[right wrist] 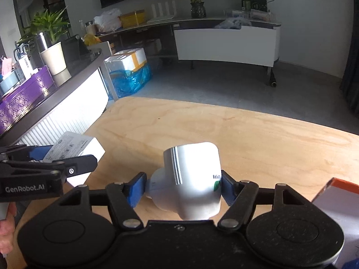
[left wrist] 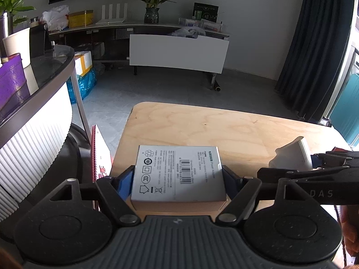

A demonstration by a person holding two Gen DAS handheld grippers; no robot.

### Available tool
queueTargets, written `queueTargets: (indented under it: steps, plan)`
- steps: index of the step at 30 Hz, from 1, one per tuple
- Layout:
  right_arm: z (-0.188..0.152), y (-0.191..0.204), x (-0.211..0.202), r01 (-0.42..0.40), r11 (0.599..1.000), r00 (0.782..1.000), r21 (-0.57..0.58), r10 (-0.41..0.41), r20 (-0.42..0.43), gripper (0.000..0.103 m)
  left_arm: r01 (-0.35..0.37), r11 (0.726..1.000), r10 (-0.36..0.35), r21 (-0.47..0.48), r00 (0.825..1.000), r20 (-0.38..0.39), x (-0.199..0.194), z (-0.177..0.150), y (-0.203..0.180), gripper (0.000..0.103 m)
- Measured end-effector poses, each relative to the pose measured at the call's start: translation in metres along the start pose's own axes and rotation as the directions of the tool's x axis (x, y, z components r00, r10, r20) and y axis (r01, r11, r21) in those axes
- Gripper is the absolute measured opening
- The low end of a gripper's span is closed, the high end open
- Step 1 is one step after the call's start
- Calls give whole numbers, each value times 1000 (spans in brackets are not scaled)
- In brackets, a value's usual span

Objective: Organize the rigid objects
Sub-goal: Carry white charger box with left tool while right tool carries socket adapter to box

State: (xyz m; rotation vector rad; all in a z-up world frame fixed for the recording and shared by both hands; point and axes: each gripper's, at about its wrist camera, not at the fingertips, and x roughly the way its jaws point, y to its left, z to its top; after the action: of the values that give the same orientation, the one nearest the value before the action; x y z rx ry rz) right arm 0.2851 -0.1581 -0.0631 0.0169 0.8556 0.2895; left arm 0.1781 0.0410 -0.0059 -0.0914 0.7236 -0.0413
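My left gripper (left wrist: 178, 177) is shut on a flat grey power-adapter box (left wrist: 179, 168), label side up, with a blue pad pressed on each long side. The box hovers just over the near left part of the wooden table (left wrist: 224, 130). In the right wrist view my right gripper (right wrist: 182, 186) is shut on a white plastic container (right wrist: 193, 170) lying on its side. One pad is on its narrow end and the other on its wide body. The two grippers sit side by side. The left gripper (right wrist: 65, 157) with the box (right wrist: 74, 148) shows at that view's left.
A red spiral notebook (left wrist: 99, 157) stands against the table's left edge. An orange-edged white box (right wrist: 336, 201) lies at the near right. A curved counter (right wrist: 67, 85) with a purple tin (right wrist: 27, 98) runs along the left. A hand (right wrist: 6, 224) grips the left tool.
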Motion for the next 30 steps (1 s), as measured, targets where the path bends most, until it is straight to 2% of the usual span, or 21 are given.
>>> queueTargets:
  steps: [5, 13, 30]
  plan:
    - [-10, 0, -16, -2, 1000, 1000, 29, 2, 18, 81, 9, 1000, -9, -2, 1000, 9, -11, -4, -6, 79]
    - [-19, 13, -76, 17, 999, 995, 47, -22, 96, 81, 23, 1000, -22, -11, 999, 46, -50, -13, -21, 79]
    - [-72, 41, -181, 88, 993, 980, 81, -101, 171, 82, -12, 1000, 12, 3, 995, 94, -131, -45, -50, 79]
